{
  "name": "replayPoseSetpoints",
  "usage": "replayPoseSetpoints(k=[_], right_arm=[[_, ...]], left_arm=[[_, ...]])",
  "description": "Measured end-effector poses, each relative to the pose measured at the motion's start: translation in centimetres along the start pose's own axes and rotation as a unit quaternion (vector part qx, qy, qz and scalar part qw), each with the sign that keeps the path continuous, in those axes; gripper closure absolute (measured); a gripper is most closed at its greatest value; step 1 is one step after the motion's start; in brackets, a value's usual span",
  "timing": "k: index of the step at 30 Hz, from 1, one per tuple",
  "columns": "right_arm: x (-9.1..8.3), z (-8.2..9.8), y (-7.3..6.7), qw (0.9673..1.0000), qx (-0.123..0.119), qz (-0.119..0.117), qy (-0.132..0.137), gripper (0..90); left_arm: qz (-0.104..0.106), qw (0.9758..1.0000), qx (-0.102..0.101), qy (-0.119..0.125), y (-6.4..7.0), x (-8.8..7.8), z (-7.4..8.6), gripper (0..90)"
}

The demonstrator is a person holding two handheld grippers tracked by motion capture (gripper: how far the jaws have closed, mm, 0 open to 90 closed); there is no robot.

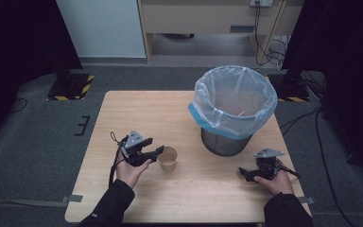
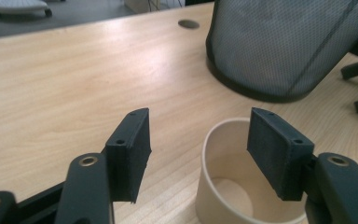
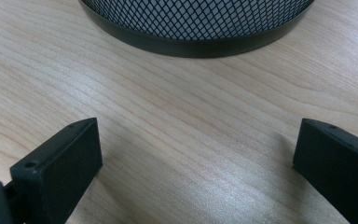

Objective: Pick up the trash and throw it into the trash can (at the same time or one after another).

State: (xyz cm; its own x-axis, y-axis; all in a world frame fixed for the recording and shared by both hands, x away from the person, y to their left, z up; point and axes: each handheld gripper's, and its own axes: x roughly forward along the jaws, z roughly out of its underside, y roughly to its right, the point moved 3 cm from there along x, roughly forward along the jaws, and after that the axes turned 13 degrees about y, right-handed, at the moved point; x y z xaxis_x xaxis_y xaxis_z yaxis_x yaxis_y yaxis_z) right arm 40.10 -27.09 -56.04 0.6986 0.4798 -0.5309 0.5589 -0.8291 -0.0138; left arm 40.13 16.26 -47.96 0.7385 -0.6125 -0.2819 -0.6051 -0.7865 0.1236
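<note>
No writing shows on paper cup [image 1: 168, 158].

Open right claw [image 3: 198, 163] faces mesh bin [image 3: 196, 23].

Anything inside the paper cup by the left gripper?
The paper cup looks empty: its bare pale bottom shows in the left gripper view. The near inner wall and part under the right pad stay hidden.

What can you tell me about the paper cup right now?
The paper cup is a small, tan, lidless cup standing upright on the wooden table, in front and to the left of the mesh bin. It looks empty. The left gripper is open at its rim, one pad over the mouth; no contact is visible.
</note>
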Motion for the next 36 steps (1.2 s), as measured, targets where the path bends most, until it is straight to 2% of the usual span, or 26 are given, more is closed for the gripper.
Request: replayPoseSetpoints(k=[8, 13, 20, 25, 29, 36], right_arm=[[0.0, 0.0, 0.0, 1.0, 0.0, -0.001, 0.0, 1.3], [0.0, 0.0, 0.0, 1.0, 0.0, -0.001, 0.0, 1.3], [0.0, 0.0, 0.0, 1.0, 0.0, 0.0, 0.0, 1.3], [0.0, 0.0, 0.0, 1.0, 0.0, 0.0, 0.0, 1.3], [0.0, 0.0, 0.0, 1.0, -0.001, -0.001, 0.0, 1.2], [0.0, 0.0, 0.0, 1.0, 0.0, -0.001, 0.0, 1.2]], left_arm=[[0.016, 0.999, -0.008, -0.041, 0.2, 1.3, 1.7, 49.6], [0.018, 0.998, -0.004, -0.061, 0.4, 1.6, 2.0, 61.3], [0.013, 0.9972, -0.005, -0.074, 0.2, 1.4, 2.1, 79.0], [0.02, 0.9973, -0.009, -0.07, 0.5, 1.2, 1.7, 81.9], [0.025, 0.9981, -0.005, -0.057, 0.8, 0.8, 0.9, 82.2], [0.03, 0.9994, -0.005, -0.02, 1.1, -0.5, -0.9, 82.2]])
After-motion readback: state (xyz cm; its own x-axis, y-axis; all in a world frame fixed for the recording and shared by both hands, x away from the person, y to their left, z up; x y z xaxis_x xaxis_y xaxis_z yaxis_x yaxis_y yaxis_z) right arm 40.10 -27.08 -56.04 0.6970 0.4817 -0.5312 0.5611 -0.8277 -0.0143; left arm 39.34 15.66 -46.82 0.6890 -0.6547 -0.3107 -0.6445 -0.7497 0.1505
